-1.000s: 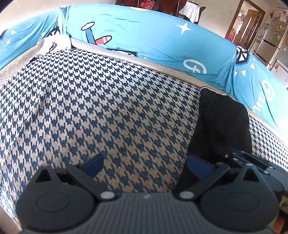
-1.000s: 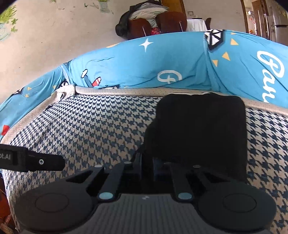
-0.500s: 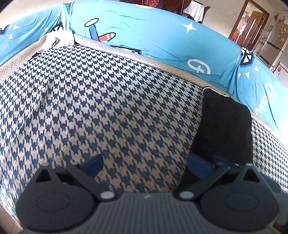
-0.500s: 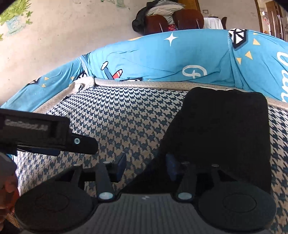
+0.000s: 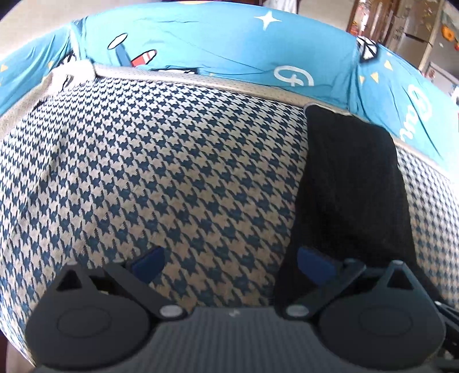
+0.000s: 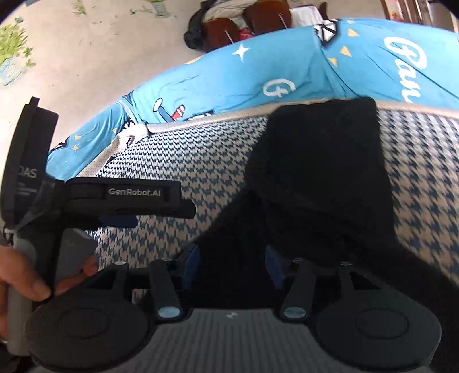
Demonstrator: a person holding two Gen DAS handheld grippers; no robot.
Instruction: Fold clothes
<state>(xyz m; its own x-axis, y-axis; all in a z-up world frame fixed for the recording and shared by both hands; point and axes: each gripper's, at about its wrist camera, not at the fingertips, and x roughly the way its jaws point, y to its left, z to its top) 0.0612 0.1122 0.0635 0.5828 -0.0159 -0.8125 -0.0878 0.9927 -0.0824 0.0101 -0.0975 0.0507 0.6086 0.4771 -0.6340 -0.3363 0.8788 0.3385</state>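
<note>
A black garment (image 5: 352, 183), folded into a narrow stack, lies on the houndstooth cover (image 5: 172, 172) by the blue sheet's edge. My left gripper (image 5: 231, 259) is open wide over bare cover, its right pad (image 5: 312, 261) at the garment's near left edge. In the right wrist view the garment (image 6: 321, 178) fills the middle. My right gripper (image 6: 232, 265) has its jaws opening, with the garment's near edge lying between the pads, not pressed. The left gripper (image 6: 163, 215) shows at the left, held by a hand (image 6: 25, 284).
A blue printed sheet (image 5: 229, 51) rises as a wall behind the houndstooth cover. Beyond it stand chairs draped with clothes (image 6: 229, 25) and a fridge (image 5: 424, 37). Open cover stretches to the left of the garment.
My right gripper has gone from shut on the black garment's near edge to open, letting it go. The left gripper has come into the right wrist view from the left.
</note>
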